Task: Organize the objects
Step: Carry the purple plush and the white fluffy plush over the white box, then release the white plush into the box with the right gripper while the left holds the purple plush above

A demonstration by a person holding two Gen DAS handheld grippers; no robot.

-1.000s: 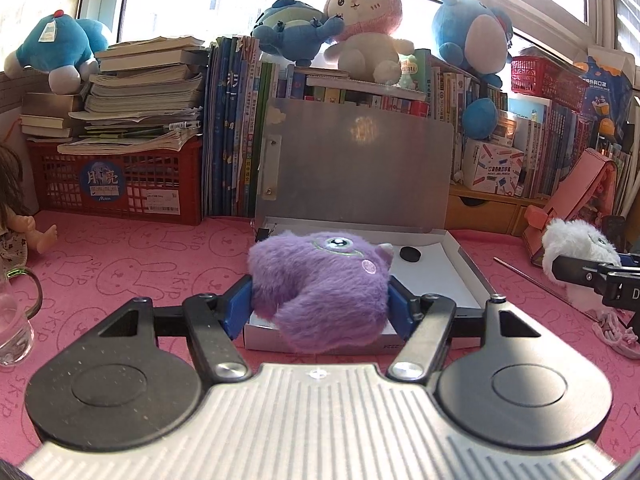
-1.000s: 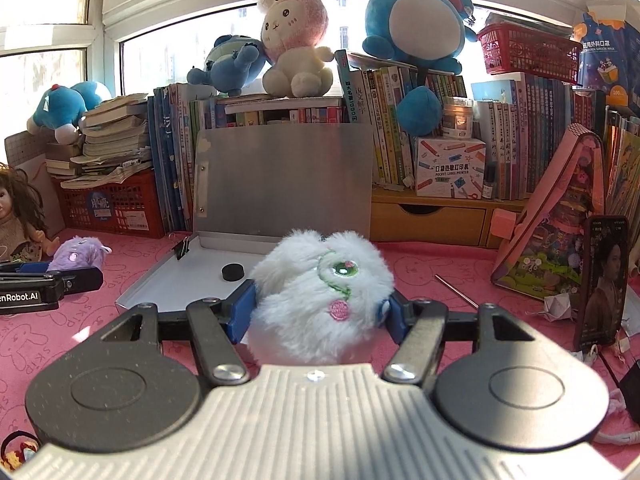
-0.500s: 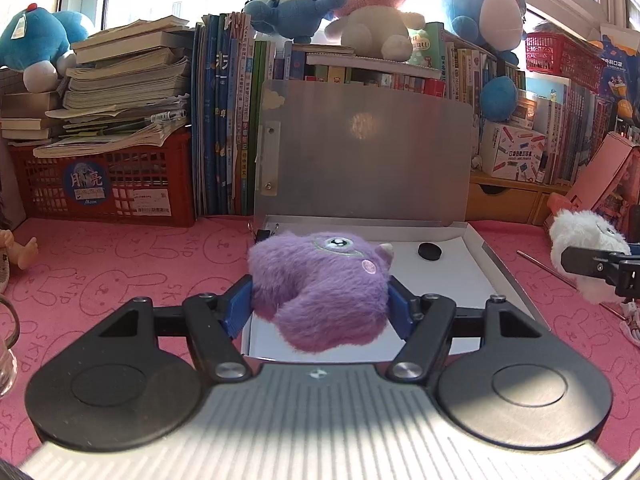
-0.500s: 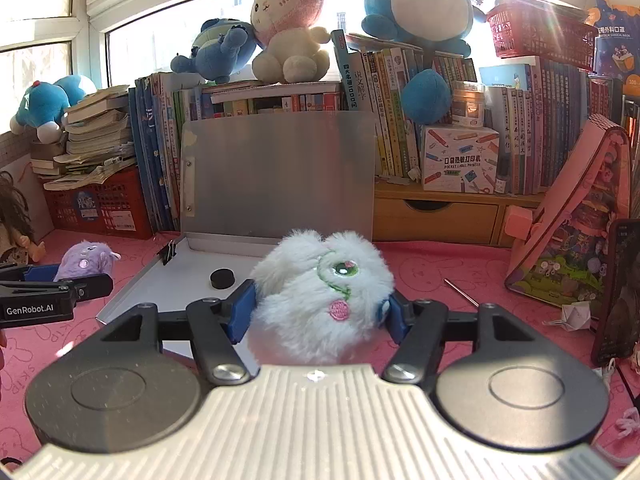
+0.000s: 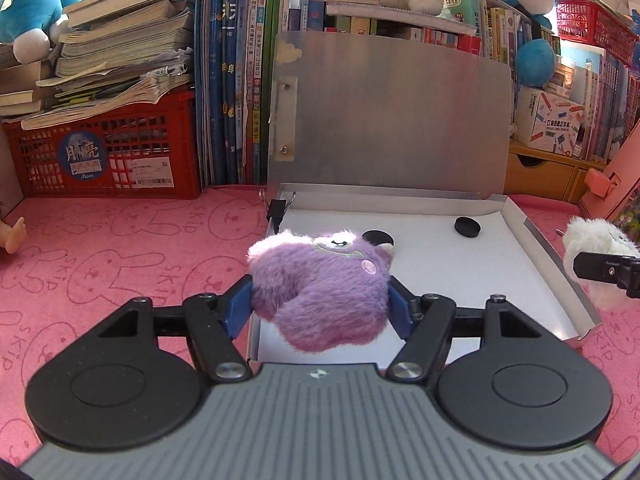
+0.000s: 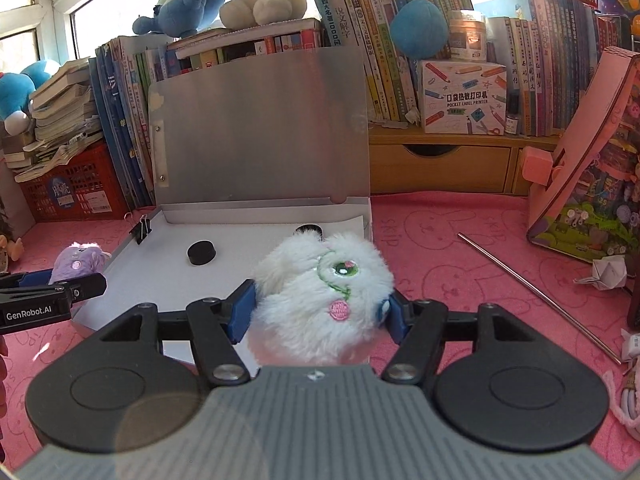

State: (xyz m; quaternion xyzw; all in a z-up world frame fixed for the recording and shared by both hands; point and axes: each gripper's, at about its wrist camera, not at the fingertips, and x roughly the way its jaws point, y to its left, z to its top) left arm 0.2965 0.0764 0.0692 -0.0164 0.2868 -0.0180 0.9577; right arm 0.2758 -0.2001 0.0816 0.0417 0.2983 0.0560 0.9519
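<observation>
My left gripper (image 5: 320,304) is shut on a fluffy purple plush toy (image 5: 320,288) and holds it over the near left edge of an open white box (image 5: 560,276) with an upright metal lid (image 5: 392,116). My right gripper (image 6: 316,308) is shut on a fluffy white plush toy (image 6: 320,292) over the box's near right side (image 6: 120,276). Two black pucks (image 5: 467,227) lie inside the box, one partly hidden behind the purple toy. Each gripper shows at the edge of the other's view.
A black binder clip (image 5: 278,210) sits on the box's far left corner. A red crate (image 5: 100,152) under stacked books, upright books and plush toys line the back. A pink stand (image 6: 580,152), a metal rod (image 6: 536,292) and folded paper (image 6: 610,272) lie right on the pink mat.
Both grippers have moved forward and tilted down over the box, each still holding its plush toy. The box now looks closer and larger in both views.
</observation>
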